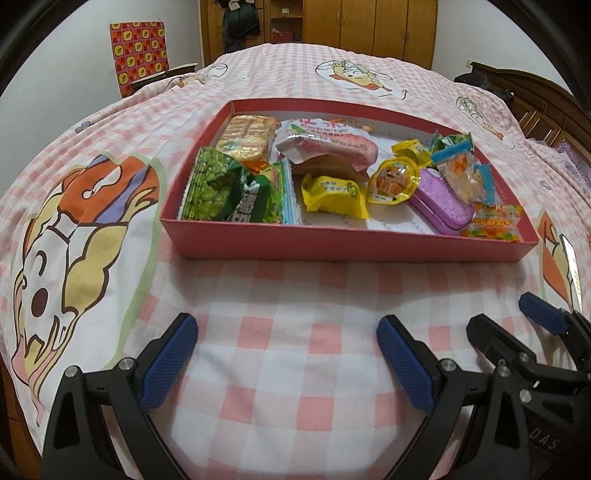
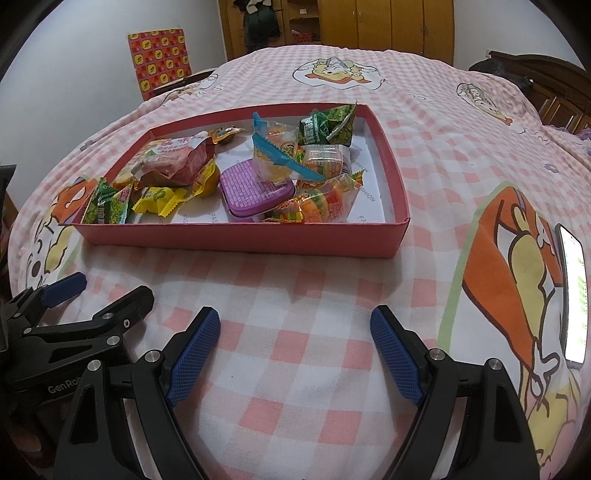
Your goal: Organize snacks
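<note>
A shallow red box [image 1: 343, 246] [image 2: 243, 236] lies on the checked bedspread and holds several wrapped snacks. Green pea packets [image 1: 218, 184] [image 2: 107, 203] fill its left end, a pink pack [image 1: 332, 147] [image 2: 173, 158] lies behind, yellow candies [image 1: 332, 194] [image 2: 159, 195] sit mid-box, and a purple tin [image 1: 443, 201] [image 2: 255, 190] lies toward the right. My left gripper [image 1: 286, 356] stands open over the cloth in front of the box, holding nothing. My right gripper [image 2: 295, 345] is open too, beside it on the right, also short of the box.
A lit phone [image 2: 572, 291] lies on the bedspread at the right. Past the bed stand a patterned chair [image 1: 138, 51], wooden wardrobes [image 1: 369, 26] and a dark headboard [image 1: 535, 107]. Each gripper shows in the other's view, side by side.
</note>
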